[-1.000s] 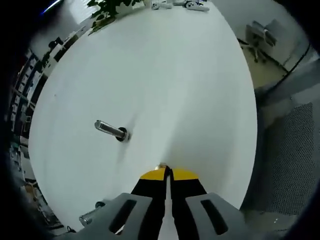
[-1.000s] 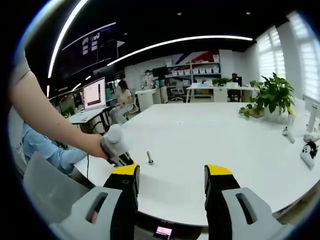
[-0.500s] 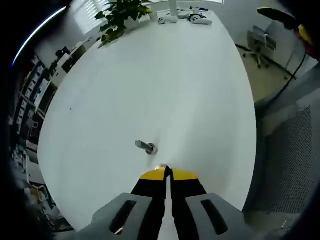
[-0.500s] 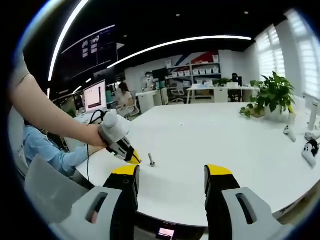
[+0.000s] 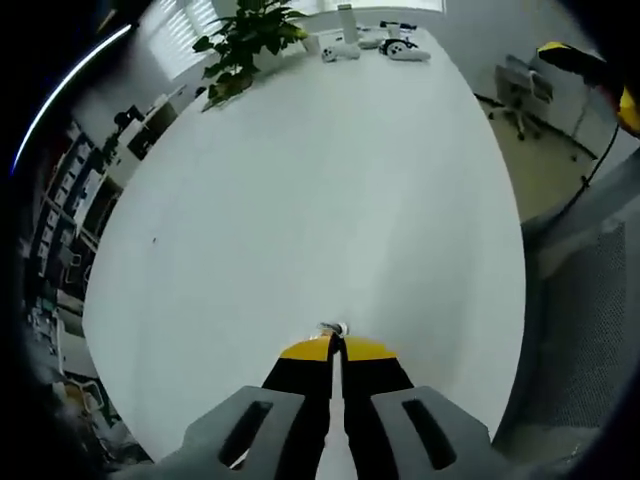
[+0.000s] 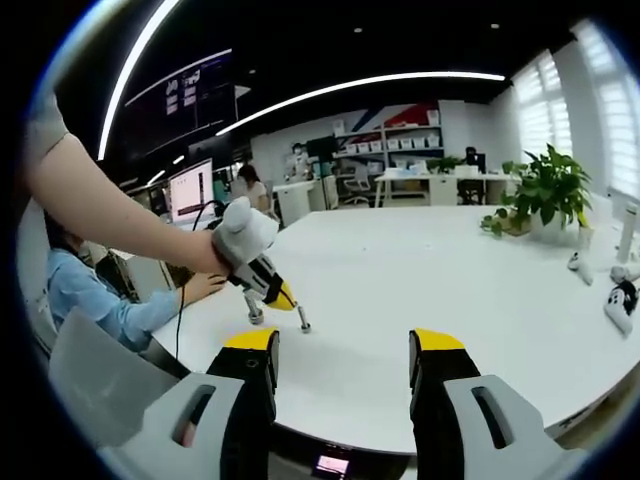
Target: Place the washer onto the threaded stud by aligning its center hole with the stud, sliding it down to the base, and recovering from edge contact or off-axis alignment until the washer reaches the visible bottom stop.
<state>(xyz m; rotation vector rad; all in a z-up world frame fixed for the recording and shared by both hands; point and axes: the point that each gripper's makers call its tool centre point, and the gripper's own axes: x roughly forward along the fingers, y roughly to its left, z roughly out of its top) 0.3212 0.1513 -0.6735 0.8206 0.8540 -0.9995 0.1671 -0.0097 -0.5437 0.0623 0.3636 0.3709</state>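
Across the white table (image 6: 480, 300), my right gripper view is showing my left gripper (image 6: 283, 299), its yellow tips hanging just over the top of the threaded stud (image 6: 301, 320), which is standing upright near the table's near-left edge with a second stud (image 6: 254, 310) beside it. Through the left gripper view I am looking down my left gripper (image 5: 332, 338), whose jaws are pinching the small metal washer (image 5: 332, 328) at their tips, with the potted plant (image 5: 243, 40) at the table's far end. My right gripper (image 6: 342, 352) is hovering with its jaws spread wide and nothing between them; I am finding no writing that I can read.
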